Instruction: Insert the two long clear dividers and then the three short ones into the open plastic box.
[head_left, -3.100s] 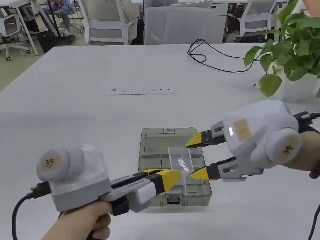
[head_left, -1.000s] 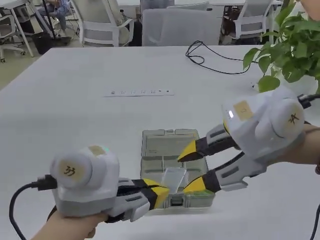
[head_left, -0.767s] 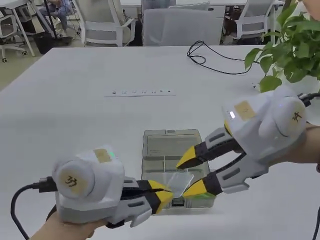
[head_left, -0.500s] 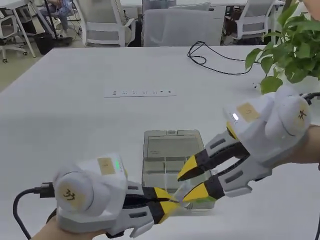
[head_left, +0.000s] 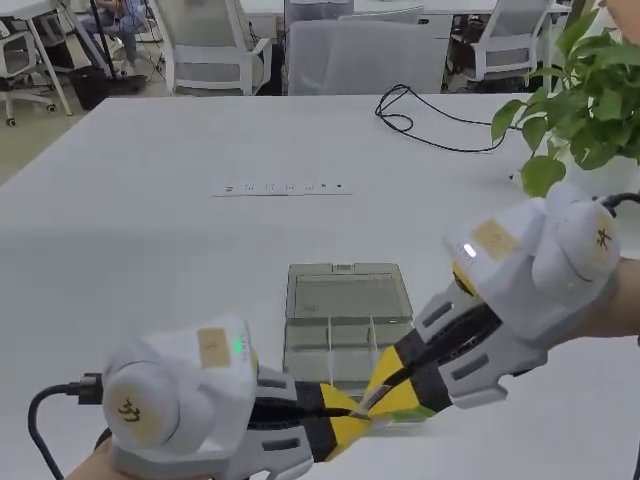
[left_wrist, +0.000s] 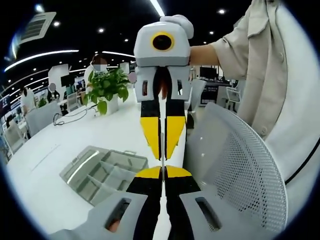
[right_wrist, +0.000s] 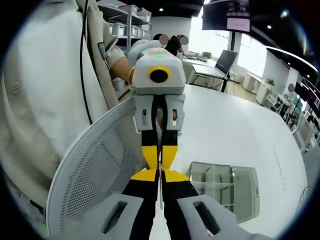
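Clear divider (left_wrist: 163, 163) pinched both ends by left gripper (left_wrist: 162, 172), right gripper (right_wrist: 161, 175), toward desk (head_left: 150, 250) near edge; probably squaring for box (head_left: 345, 295) slot.

The person is wearing a loose beige short-sleeved shirt (left_wrist: 260, 75) with a wide cuff (left_wrist: 227, 47), and a thin black cord (right_wrist: 85, 60) is running down its front. The left gripper (head_left: 350, 428) is showing a rounded white plastic housing and black jaws ending in yellow tips. It is carrying a tan sticker (head_left: 131, 412) with handwritten digits on its round end cap, and a small green light (head_left: 238, 347) is glowing on top. A black cable (head_left: 45, 408) is trailing from its rear. The right gripper (head_left: 392, 388) is showing the same white shell and black-and-yellow jaws, with a blue-white light (head_left: 468, 250) glowing beside a tan square label (head_left: 489, 238).
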